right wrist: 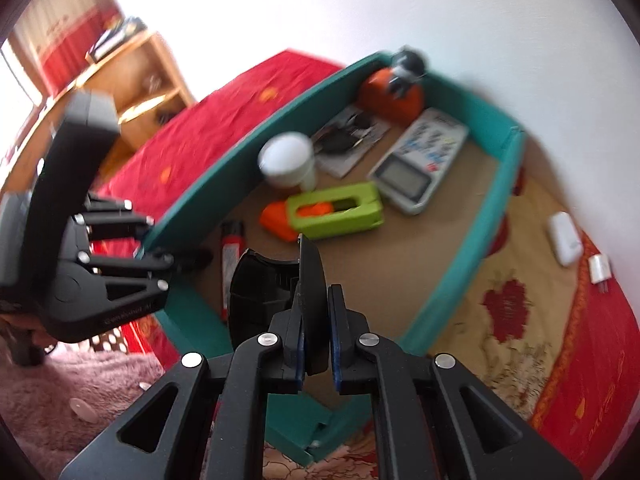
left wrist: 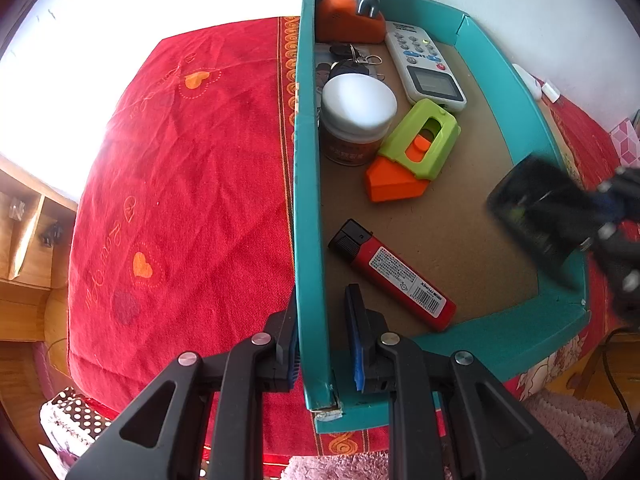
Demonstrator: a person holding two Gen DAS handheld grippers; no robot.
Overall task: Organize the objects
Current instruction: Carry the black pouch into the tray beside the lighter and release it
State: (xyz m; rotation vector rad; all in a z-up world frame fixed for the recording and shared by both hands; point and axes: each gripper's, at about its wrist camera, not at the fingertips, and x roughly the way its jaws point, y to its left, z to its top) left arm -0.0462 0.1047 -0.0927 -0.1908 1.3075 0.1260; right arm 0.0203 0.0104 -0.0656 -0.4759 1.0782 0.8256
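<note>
Gripping black object (right wrist: 276, 292), right gripper (right wrist: 316, 328).

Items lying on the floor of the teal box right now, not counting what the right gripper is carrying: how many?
7: orange block with grey figurine, keys, paper under the keys, remote, white-lidded jar, green-orange cutter, red lighter. More may hide behind the jar.

A red cloth (left wrist: 180, 200) covers the surface. The teal tray (left wrist: 306, 200) sits directly on it toward the far edge, against the wall. Beside the tray's right side lie a white case (right wrist: 565, 238) and, seemingly, a white plug (right wrist: 599, 269).
</note>
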